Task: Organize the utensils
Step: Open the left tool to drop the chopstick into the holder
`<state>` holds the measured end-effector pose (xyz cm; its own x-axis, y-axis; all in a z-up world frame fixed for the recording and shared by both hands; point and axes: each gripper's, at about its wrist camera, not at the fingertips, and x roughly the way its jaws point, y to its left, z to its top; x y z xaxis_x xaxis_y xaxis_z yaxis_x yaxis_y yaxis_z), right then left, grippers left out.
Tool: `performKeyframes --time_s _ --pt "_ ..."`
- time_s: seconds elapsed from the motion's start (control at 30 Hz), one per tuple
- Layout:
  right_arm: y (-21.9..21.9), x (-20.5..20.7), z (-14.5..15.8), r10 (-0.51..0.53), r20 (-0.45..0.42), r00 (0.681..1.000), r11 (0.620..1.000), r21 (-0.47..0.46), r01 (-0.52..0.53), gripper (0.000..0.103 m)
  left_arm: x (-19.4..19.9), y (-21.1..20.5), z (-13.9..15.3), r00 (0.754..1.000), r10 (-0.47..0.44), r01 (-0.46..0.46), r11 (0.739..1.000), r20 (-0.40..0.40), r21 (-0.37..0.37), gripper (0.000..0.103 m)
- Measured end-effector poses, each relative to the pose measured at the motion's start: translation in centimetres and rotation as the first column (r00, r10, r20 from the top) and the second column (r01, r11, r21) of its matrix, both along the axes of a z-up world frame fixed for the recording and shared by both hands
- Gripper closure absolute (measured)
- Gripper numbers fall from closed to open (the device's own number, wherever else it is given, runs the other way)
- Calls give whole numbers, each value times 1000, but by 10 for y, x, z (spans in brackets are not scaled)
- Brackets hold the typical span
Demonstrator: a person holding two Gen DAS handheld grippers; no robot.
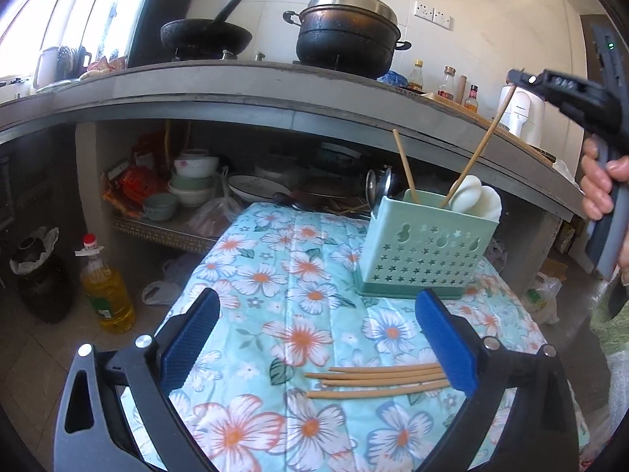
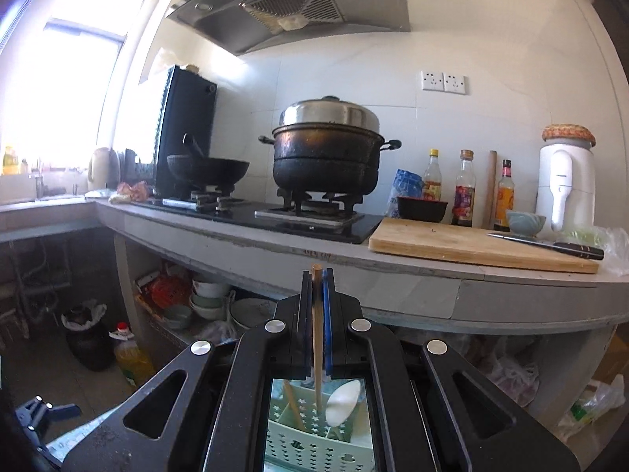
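Chopsticks point(image 1: 377, 381) lie loose on the floral worktop point(image 1: 275, 275) between the wide-open, empty left tongs point(image 1: 314, 338). Right tongs point(image 2: 317, 306) are clamped on a single chopstick point(image 2: 317, 338), its lower end inside the green utensil holder point(image 1: 428, 251) at one o'clock from the pile.

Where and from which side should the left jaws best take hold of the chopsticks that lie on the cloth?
Probably near their middle, from above. The chopsticks lie flat and almost parallel on the cloth, crosswise between the open jaws of the left gripper. Turning it so the pads close across the thin bundle would likely gather them better than closing along their length.
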<state>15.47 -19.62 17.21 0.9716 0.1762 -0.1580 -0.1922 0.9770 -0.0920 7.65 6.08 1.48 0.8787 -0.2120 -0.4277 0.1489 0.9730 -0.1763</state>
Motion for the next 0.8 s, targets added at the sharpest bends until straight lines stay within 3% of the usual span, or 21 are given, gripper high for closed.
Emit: performKeyframes --time_s 0.2,0.23,0.3,0.33,0.6,0.7,0.8 --pt "18 2 -37 48 -38 998 996 -78 -51 97 1 5 -3 1000 -5 5 1000 -10 3 6" --pt "18 -2 -38 58 -43 997 995 -74 -61 88 1 5 -2 1000 -4 4 1000 -7 9 6" --pt "13 -14 -34 75 -33 997 996 -49 -77 71 1 4 -1 1000 -6 6 1000 0 26 6" --pt "9 -20 -30 81 -23 996 996 -33 -82 69 0 4 -1 1000 -6 6 1000 2 31 6" --pt "-32 -80 -8 74 -30 997 991 118 -70 62 -4 -5 6 1000 -23 22 998 16 52 6" --pt "-47 -97 -20 67 -124 990 980 193 -42 58 -5 -10 10 999 -29 27 997 21 73 6" --pt "-59 -104 -58 91 -293 952 955 298 0 57 -5 -16 10 999 -32 31 994 9 101 6"
